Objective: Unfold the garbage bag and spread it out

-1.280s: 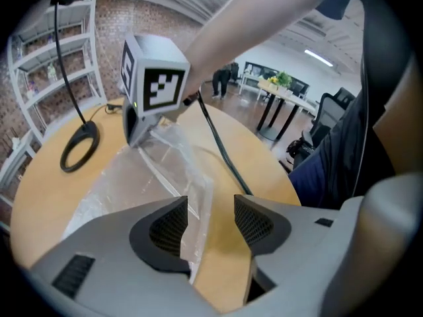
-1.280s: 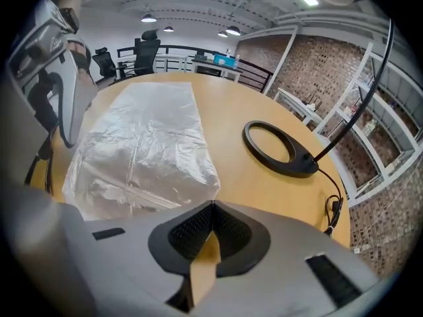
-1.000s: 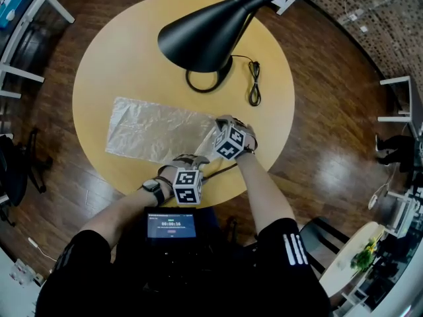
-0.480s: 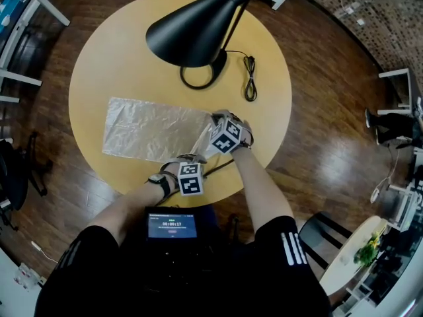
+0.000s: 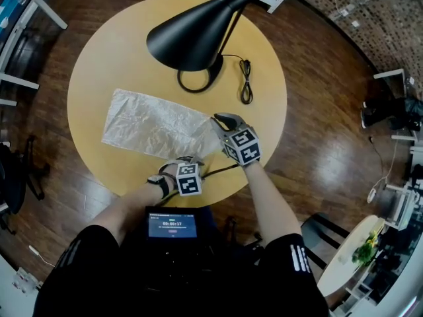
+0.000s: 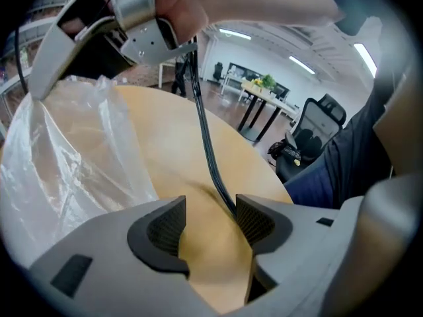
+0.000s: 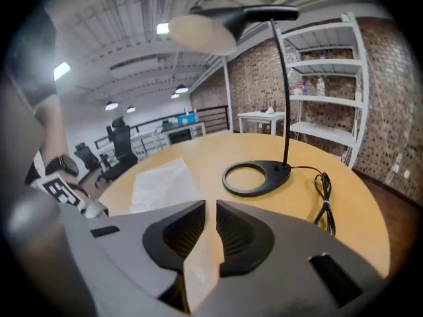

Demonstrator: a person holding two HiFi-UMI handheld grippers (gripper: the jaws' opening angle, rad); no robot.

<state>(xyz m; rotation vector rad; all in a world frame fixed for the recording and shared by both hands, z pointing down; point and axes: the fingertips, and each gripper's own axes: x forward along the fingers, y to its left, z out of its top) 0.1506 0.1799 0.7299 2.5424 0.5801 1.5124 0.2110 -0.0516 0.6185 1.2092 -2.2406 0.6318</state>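
Ahead of right tongs (image 7: 210,209), just opening, empty above bag (image 7: 162,183), a lamp (image 7: 254,177) stands on tabletop (image 5: 112,65); left tongs (image 6: 210,211) gape empty, cable (image 6: 205,137) just ahead.

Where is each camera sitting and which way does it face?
Head view: on the person's head, steeply down on the table, garbage bag and lamp; forearms, left gripper, right gripper show.
Left gripper view: rides that gripper, looks along its open jaws at the table; right gripper above.
Right gripper view: rides that gripper, faces the lamp; jaws just opening, narrow gap, contents unclear.
All three share table and bag.
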